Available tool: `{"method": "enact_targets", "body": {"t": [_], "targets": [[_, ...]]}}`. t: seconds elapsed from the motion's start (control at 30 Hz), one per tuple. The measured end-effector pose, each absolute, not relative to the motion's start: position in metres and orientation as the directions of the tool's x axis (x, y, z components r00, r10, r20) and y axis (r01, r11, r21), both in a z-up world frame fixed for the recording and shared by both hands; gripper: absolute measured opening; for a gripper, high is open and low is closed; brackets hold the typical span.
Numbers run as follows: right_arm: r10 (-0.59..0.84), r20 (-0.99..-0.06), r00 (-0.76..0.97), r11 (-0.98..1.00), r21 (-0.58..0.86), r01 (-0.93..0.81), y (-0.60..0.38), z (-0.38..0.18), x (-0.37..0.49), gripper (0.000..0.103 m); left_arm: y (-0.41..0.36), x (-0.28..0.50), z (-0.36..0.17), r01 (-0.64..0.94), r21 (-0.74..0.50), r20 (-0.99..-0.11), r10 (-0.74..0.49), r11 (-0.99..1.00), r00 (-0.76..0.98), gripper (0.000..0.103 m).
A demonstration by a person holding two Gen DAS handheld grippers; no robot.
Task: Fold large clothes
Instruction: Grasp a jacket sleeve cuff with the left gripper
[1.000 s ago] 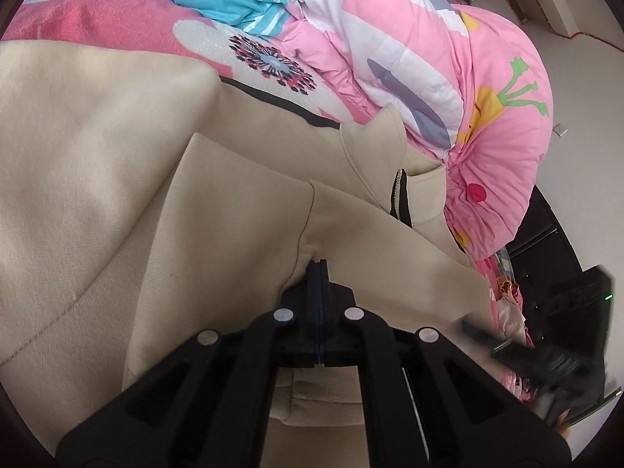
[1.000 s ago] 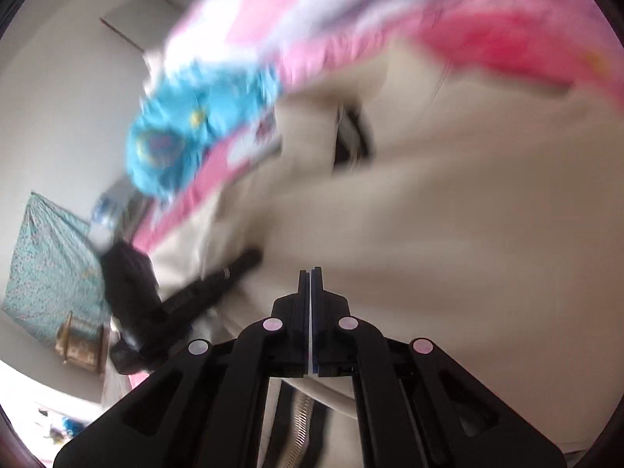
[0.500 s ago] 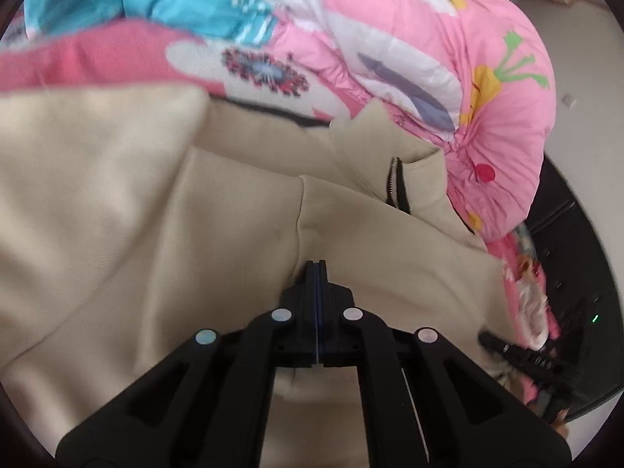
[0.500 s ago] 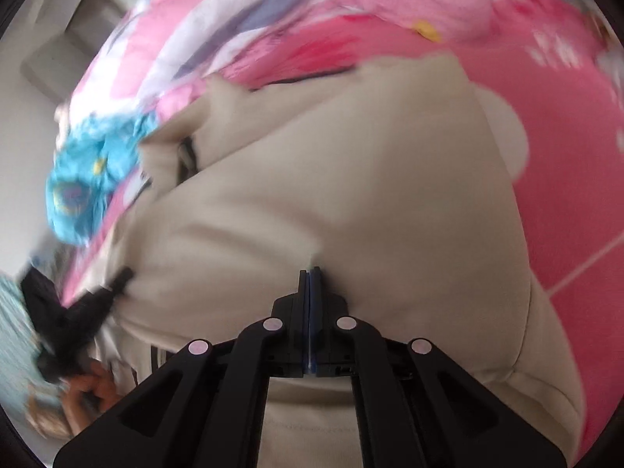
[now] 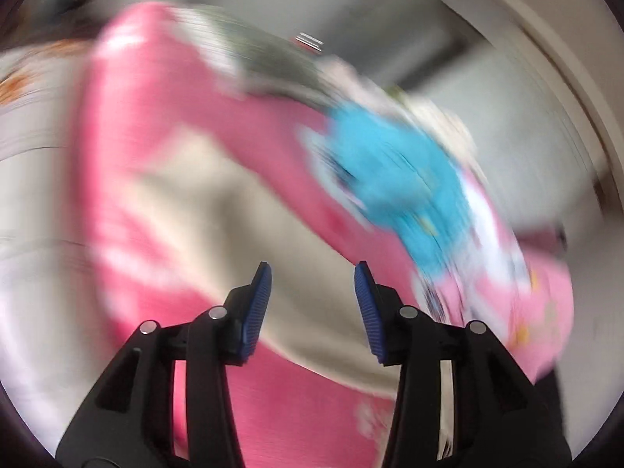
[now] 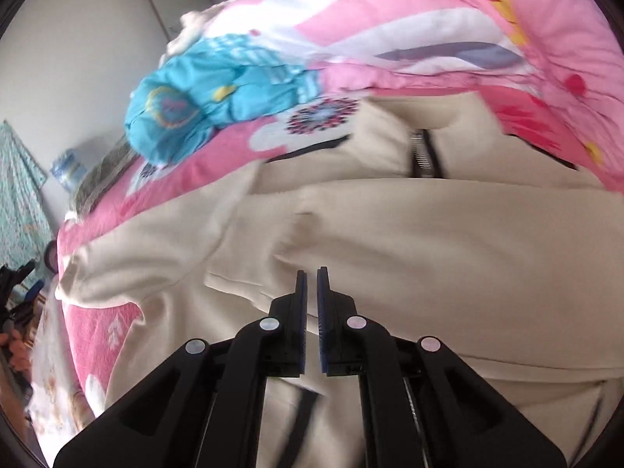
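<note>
A large cream jacket lies partly folded on a pink bed sheet, its zip collar toward the bedding pile. My right gripper hovers just over its folded upper layer, jaws opening, a narrow gap between the blue pads and no cloth in it. The left wrist view is heavily blurred: my left gripper stands with jaws opening wide and nothing between them, above a smeared patch of cream jacket and pink sheet.
A pink and white patterned quilt and a blue bundle of bedding lie beyond the jacket. A water bottle and patterned curtain stand at the left by the wall. The bed's edge runs down the left.
Both grippers have let go of the cream jacket and parted their jaws. The left one has swung far away across the bed, blurring its view; the right has lifted slightly.
</note>
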State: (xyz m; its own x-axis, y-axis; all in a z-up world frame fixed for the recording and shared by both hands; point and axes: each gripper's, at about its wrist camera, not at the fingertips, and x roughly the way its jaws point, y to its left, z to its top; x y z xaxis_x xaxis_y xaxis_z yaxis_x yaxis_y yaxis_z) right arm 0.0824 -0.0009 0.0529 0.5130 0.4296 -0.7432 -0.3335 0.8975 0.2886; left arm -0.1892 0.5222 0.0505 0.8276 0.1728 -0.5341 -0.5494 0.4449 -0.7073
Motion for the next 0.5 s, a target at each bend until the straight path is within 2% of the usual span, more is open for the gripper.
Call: {"method": "enact_targets", "body": {"t": [0.03, 0.07, 0.1, 0.17, 0.3, 0.4, 0.5], "targets": [[0.441, -0.748, 0.495, 0.892, 0.307, -0.331, 0.007, 0.044, 0.085, 0.018, 0.537, -0.202, 0.044, -0.558, -0.730, -0.531, 0.186, 0.395, 0.827, 0.048], [0.442, -0.762, 0.474, 0.893, 0.320, -0.318, 0.015, 0.031, 0.089, 0.020, 0.553, -0.216, 0.035, -0.555, -0.761, -0.520, 0.197, 0.335, 0.831, 0.049], [0.428, -0.775, 0.465, 0.899, 0.312, -0.307, 0.020, 0.020, 0.091, 0.020, 0.565, -0.226, 0.026, -0.541, -0.790, -0.502, 0.200, 0.290, 0.841, 0.050], [0.384, -0.757, 0.529, 0.917, 0.244, -0.316, 0.026, 0.007, 0.082, 0.020, 0.579, -0.233, 0.012, -0.532, -0.809, -0.499, 0.188, 0.250, 0.846, 0.058], [0.368, -0.754, 0.544, 0.920, 0.211, -0.330, 0.027, 0.010, 0.077, 0.020, 0.590, -0.222, -0.017, -0.533, -0.822, -0.510, 0.156, 0.201, 0.846, 0.059], [0.371, -0.748, 0.550, 0.919, 0.213, -0.331, 0.026, 0.010, 0.076, 0.020, 0.587, -0.211, -0.037, -0.447, -0.878, -0.427, 0.139, 0.172, 0.893, 0.059], [0.363, -0.745, 0.560, 0.922, 0.198, -0.334, 0.030, 0.009, 0.074, 0.020, 0.588, -0.202, -0.045, -0.450, -0.875, -0.425, 0.162, 0.179, 0.891, 0.059]]}}
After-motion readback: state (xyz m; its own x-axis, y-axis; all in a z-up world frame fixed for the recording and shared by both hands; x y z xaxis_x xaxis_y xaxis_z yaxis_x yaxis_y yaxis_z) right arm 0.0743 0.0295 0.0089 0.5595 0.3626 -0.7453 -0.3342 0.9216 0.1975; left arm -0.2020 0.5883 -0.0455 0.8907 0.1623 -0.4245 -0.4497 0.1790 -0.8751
